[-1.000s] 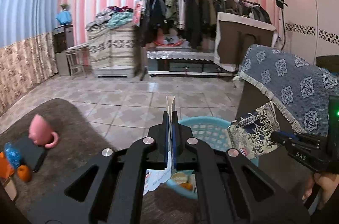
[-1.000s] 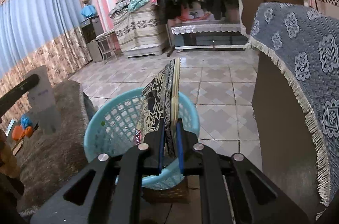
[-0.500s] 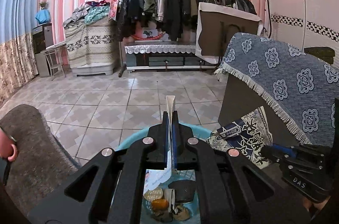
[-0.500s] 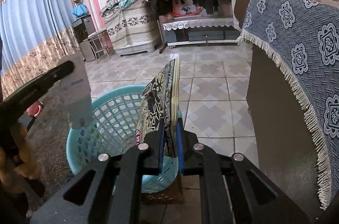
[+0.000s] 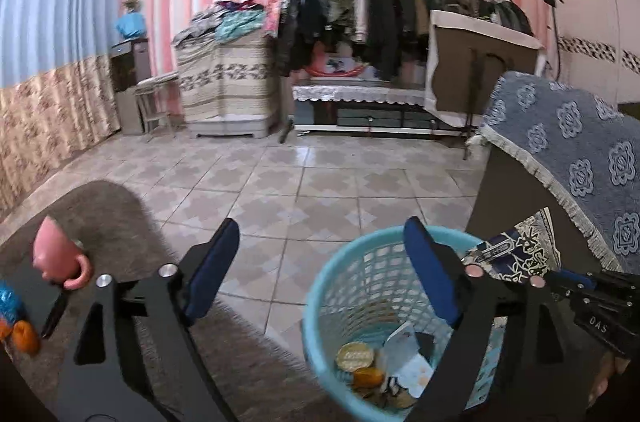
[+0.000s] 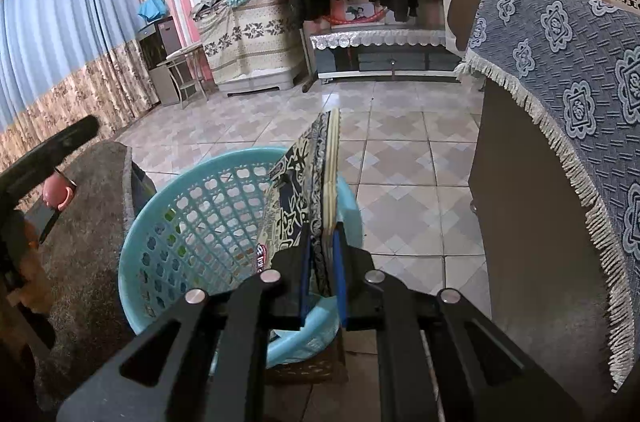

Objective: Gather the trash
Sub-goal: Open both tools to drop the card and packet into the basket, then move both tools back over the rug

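A light blue mesh basket (image 5: pixel 360 274) stands on the floor; it also shows in the right wrist view (image 6: pixel 192 222). It holds a white paper wrapper (image 5: pixel 408 354), a gold lid and other scraps. My left gripper (image 5: pixel 320 282) is open and empty, held above the basket's left side. My right gripper (image 6: pixel 322 262) is shut on a flat patterned blue and cream package (image 6: pixel 308 190), held upright over the basket's right rim. The package (image 5: pixel 516 254) also shows in the left wrist view.
A grey fuzzy table top (image 5: pixel 112 222) on the left holds a pink cup (image 5: pixel 56 258), a dark phone and orange items. A cabinet with a blue patterned cloth (image 6: pixel 560 70) stands right of the basket. A clothes rack lines the far wall.
My left gripper has opened and let go of the white wrapper, which now lies in the basket. The left view swung back left. My right gripper still holds the package.
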A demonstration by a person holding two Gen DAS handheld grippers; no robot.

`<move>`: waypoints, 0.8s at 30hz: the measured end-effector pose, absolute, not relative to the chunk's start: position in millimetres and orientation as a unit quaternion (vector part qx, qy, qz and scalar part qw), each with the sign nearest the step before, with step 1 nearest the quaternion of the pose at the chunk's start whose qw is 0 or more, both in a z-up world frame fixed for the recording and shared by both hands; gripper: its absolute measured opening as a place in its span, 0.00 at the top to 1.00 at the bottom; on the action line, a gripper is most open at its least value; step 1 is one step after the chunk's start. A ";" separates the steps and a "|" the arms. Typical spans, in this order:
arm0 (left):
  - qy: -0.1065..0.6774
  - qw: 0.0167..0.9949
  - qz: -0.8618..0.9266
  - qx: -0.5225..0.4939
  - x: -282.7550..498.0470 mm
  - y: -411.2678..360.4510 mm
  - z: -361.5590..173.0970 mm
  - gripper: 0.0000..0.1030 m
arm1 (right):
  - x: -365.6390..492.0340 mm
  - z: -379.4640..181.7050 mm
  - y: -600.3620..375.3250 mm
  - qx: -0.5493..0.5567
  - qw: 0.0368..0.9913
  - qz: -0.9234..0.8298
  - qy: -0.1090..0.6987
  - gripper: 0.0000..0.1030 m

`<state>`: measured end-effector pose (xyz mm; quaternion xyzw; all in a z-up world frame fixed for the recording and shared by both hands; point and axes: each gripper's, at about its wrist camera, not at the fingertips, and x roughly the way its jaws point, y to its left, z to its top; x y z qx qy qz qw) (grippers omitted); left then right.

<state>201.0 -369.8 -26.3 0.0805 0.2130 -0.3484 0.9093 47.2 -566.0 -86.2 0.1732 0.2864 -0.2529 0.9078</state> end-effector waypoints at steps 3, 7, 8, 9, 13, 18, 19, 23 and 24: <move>0.220 0.916 -0.328 0.076 207.4 -346.1 -26.6 0.14 | 57.7 -85.6 -560.6 0.172 0.909 -0.251 0.284 0.86; 0.222 0.925 -0.299 0.075 210.8 -316.0 -25.8 0.09 | 69.8 -85.6 -553.5 0.172 0.911 -0.252 0.276 0.56; 0.220 0.928 -0.292 0.077 211.2 -309.2 -24.4 0.07 | 71.1 -85.1 -551.6 0.170 0.913 -0.251 0.275 0.44; 0.217 0.932 -0.280 0.078 210.2 -301.0 -23.3 0.06 | 71.9 -84.2 -548.2 0.166 0.915 -0.248 0.271 0.35; 0.212 0.942 -0.253 0.066 207.8 -260.1 -18.2 0.05 | 76.3 -77.6 -535.6 0.134 0.916 -0.261 0.274 0.21; 0.215 0.949 -0.227 0.052 206.5 -215.0 -13.7 0.05 | 77.0 -62.1 -520.3 0.118 0.920 -0.264 0.262 0.09; 0.215 0.950 -0.222 0.050 206.2 -206.6 -12.5 0.05 | 77.8 -57.6 -514.5 0.114 0.922 -0.262 0.259 0.09; 0.215 0.956 -0.198 0.035 205.3 -164.1 -6.3 0.05 | 85.6 -41.7 -490.2 0.099 0.931 -0.243 0.252 0.07; 0.214 0.957 -0.191 0.030 204.8 -153.2 -5.4 0.05 | 87.3 -39.4 -485.9 0.096 0.933 -0.240 0.250 0.06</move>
